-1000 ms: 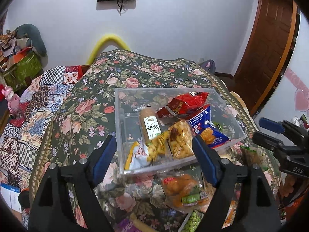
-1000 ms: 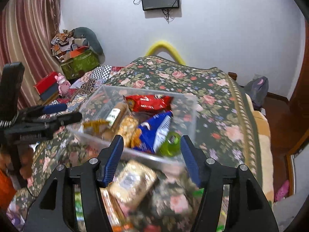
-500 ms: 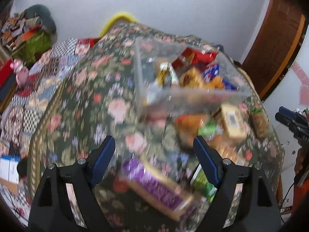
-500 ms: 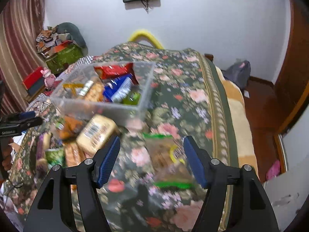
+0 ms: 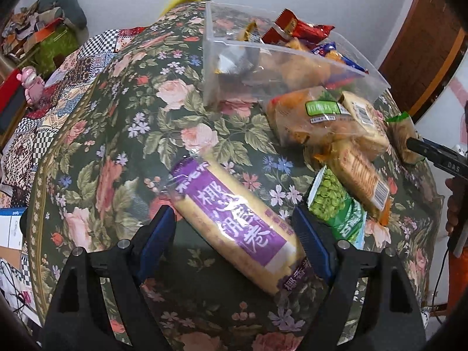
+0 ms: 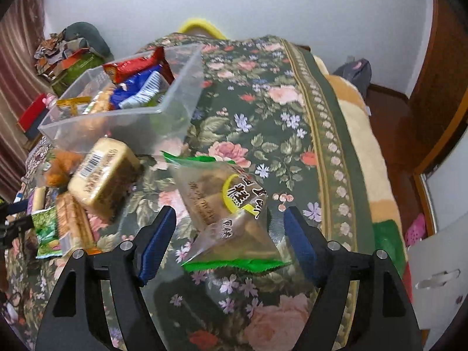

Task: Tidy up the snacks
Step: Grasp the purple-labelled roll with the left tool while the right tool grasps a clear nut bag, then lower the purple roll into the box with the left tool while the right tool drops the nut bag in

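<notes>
Left gripper (image 5: 234, 234) wide apart, straddling purple-labelled biscuit pack (image 5: 234, 219), ungripped; right gripper (image 6: 228, 234) opening around green-edged clear snack bag (image 6: 225, 204).

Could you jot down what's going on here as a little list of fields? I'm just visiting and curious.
Setting: flowered bedspread strewn with snacks
Container: clear plastic bin, partly filled with packets
Left gripper: open, purple-labelled packet lying between its fingers, not yet gripped
Right gripper: jaws opening, clear green-edged bag between them, untouched
Still outside the bin: green pea packet, cracker packs, barcode-labelled block
</notes>
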A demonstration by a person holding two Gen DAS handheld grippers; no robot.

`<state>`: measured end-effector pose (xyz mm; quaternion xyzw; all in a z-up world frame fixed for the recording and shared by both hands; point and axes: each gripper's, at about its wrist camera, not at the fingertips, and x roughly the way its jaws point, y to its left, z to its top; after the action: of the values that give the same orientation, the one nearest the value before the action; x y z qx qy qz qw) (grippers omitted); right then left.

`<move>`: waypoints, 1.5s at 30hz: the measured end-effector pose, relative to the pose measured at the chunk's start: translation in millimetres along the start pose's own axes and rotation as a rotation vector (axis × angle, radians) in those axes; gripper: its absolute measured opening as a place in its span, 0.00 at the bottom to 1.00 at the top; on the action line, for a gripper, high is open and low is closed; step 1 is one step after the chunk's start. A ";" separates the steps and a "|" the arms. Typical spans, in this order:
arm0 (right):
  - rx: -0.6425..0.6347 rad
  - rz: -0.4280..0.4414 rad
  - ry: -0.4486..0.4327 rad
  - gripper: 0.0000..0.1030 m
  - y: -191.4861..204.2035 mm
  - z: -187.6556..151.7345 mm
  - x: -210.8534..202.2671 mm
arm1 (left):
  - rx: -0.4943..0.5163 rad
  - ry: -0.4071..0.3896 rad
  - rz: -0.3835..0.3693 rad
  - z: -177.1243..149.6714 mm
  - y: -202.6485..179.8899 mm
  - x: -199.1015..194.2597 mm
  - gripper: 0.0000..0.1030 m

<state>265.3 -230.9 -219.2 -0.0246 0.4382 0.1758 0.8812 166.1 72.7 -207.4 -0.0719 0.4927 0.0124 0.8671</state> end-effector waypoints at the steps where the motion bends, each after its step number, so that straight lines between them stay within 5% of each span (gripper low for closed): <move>1: 0.004 -0.001 0.003 0.71 -0.7 -0.5 2.5 | 0.000 -0.001 0.000 0.3 0.4 2.6 0.81; 5: 0.003 0.008 0.011 0.70 1.0 -2.9 10.0 | 0.014 -0.021 0.000 0.9 -3.8 10.4 0.71; 9: 0.003 0.017 0.023 0.54 2.9 -4.8 16.7 | 0.046 -0.048 0.007 3.2 -7.5 12.9 0.61; 15: 0.014 0.026 -0.001 0.49 4.7 -6.8 14.1 | 0.065 -0.079 0.026 8.0 -2.9 13.3 0.45; 45: -0.034 0.165 -0.213 0.47 59.3 56.8 -38.2 | 0.078 -0.370 -0.035 101.9 -18.5 -77.3 0.43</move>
<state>267.8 -175.2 -147.9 0.0154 0.3395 0.2568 0.9047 215.0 72.2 -87.8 -0.0434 0.3236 -0.0087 0.9452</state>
